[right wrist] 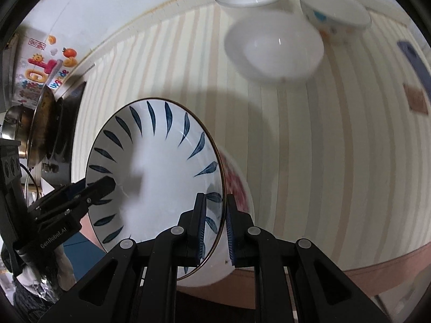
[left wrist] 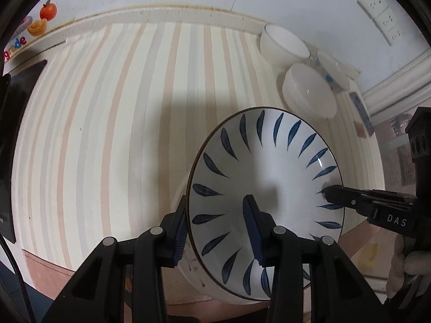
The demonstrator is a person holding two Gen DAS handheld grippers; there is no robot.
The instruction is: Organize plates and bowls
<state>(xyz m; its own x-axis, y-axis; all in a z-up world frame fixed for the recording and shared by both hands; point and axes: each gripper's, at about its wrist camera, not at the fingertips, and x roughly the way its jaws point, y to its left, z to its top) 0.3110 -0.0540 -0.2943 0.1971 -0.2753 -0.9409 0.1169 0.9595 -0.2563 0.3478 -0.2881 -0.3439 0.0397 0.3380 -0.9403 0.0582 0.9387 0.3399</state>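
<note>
Blue-leaf plate (left wrist: 265,188): held above the striped cloth (left wrist: 121,121), tilted, pinched at opposite rims by both tools. Left gripper (left wrist: 218,232) clamps its near-left rim; right gripper (right wrist: 216,222) clamps the opposite rim. White bowls (left wrist: 309,92) lie beyond the plate's far edge, nearer the right gripper. Something white and rounded shows beneath the plate, hard to identify.

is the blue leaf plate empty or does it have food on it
Empty: the round white plate with blue leaf marks shows only bare glaze and shadow across its inside in both wrist views.
</note>
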